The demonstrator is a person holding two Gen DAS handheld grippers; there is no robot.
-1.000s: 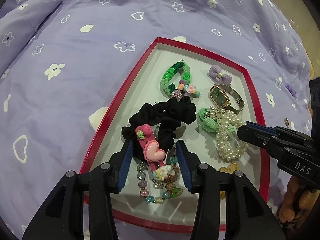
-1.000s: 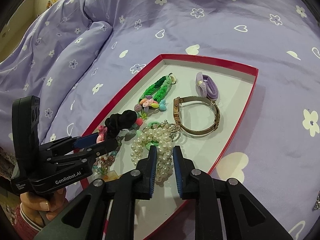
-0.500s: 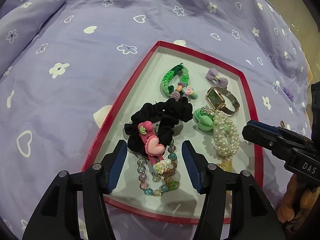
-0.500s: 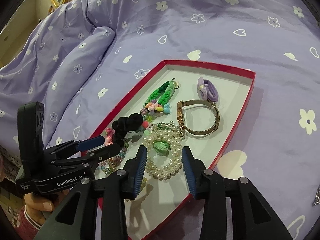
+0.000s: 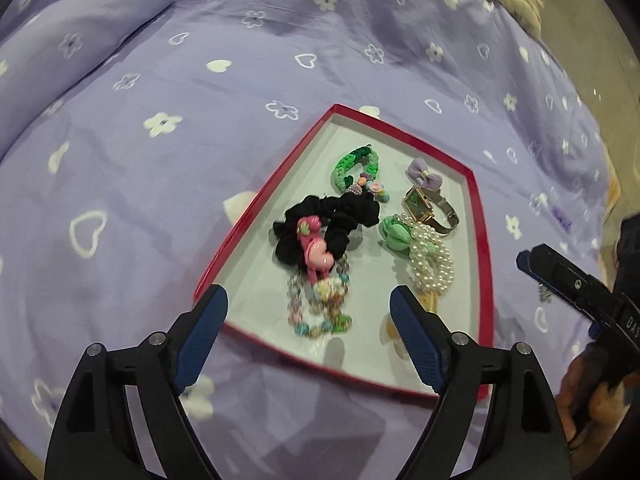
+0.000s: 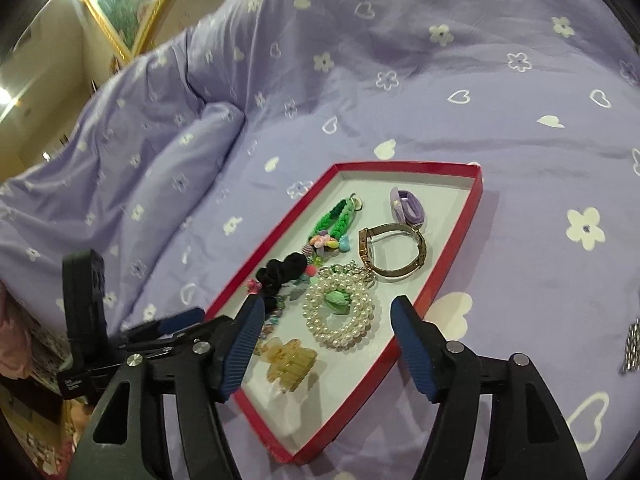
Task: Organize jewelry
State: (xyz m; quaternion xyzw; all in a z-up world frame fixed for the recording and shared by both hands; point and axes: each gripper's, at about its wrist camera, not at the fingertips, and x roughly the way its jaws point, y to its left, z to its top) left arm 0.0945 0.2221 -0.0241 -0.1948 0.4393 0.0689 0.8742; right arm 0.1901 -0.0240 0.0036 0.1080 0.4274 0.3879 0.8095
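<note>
A red-rimmed tray (image 5: 478, 240) (image 6: 464, 236) lies on the purple bedspread and holds the jewelry. In it are a black scrunchie (image 5: 340, 220), a pink heart clip (image 5: 318, 256), a bead bracelet (image 5: 320, 312), a green braided band (image 5: 356, 162), a purple bow (image 5: 424, 172), a gold watch (image 5: 420, 204) (image 6: 396, 252), a pearl bracelet (image 5: 434, 264) (image 6: 340, 312) and an amber claw clip (image 6: 290, 364). My left gripper (image 5: 308, 320) is open and empty above the tray's near edge. My right gripper (image 6: 326, 338) is open and empty above the pearl bracelet.
The bedspread (image 5: 160, 184) has white hearts and flowers and bulges into a fold (image 6: 168, 168) at the left. A silver chain (image 6: 632, 344) lies on the bedspread right of the tray. A gold picture frame (image 6: 116, 12) hangs behind the bed.
Both grippers have opened wide and drawn back and up from the tray. The pink heart clip and the pearl bracelet lie free in the tray.
</note>
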